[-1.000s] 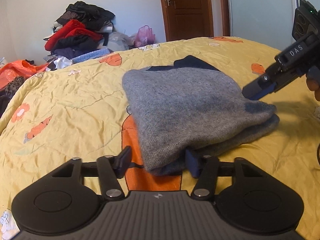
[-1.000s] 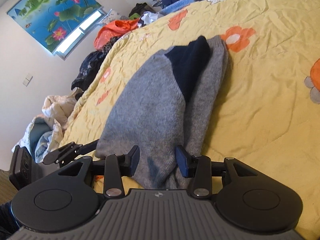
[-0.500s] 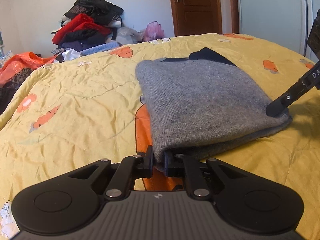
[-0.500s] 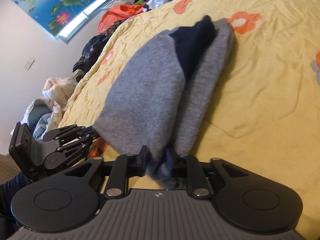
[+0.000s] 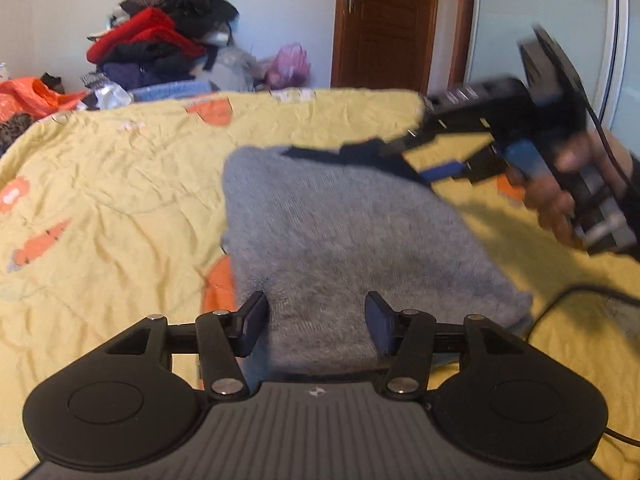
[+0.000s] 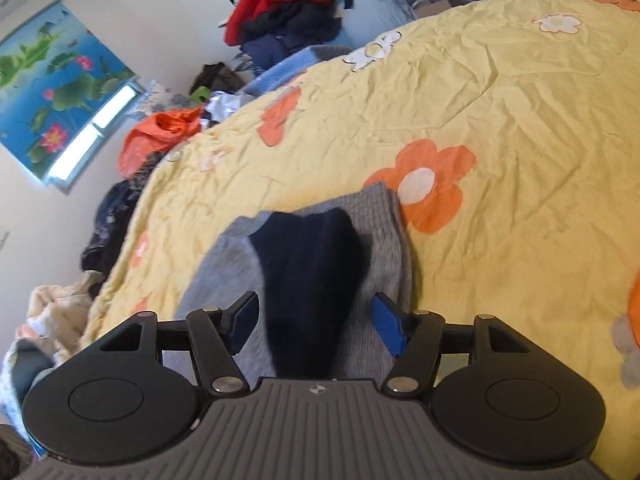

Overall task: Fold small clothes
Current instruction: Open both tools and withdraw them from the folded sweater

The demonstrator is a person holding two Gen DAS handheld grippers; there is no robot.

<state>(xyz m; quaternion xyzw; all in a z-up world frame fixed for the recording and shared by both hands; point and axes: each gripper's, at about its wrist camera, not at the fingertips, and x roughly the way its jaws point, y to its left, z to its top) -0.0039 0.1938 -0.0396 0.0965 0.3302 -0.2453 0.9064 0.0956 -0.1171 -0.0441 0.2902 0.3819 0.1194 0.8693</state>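
Observation:
A folded grey sweater [image 5: 340, 232] with a navy part [image 6: 308, 276] lies on the yellow flowered bedspread [image 5: 112, 184]. My left gripper [image 5: 318, 320] is open at the sweater's near edge, with grey knit between and below its fingers and nothing pinched. In the left wrist view my right gripper [image 5: 416, 158] is blurred, held by a hand [image 5: 556, 204] over the sweater's far right corner. Its own view shows the right gripper [image 6: 316, 324] open above the navy part, with grey cloth [image 6: 384, 248] around it.
A heap of red and dark clothes [image 5: 160, 48] stands beyond the bed, beside an orange bag [image 5: 32, 96] and a wooden door [image 5: 384, 24]. A black cable [image 5: 580, 296] trails on the bedspread at right. More clothes [image 6: 48, 316] lie off the bed's left side.
Half a second ago both grippers were shut on the sweater's edge. Now both are open and the sweater lies released. The right gripper has swung over to the navy far end.

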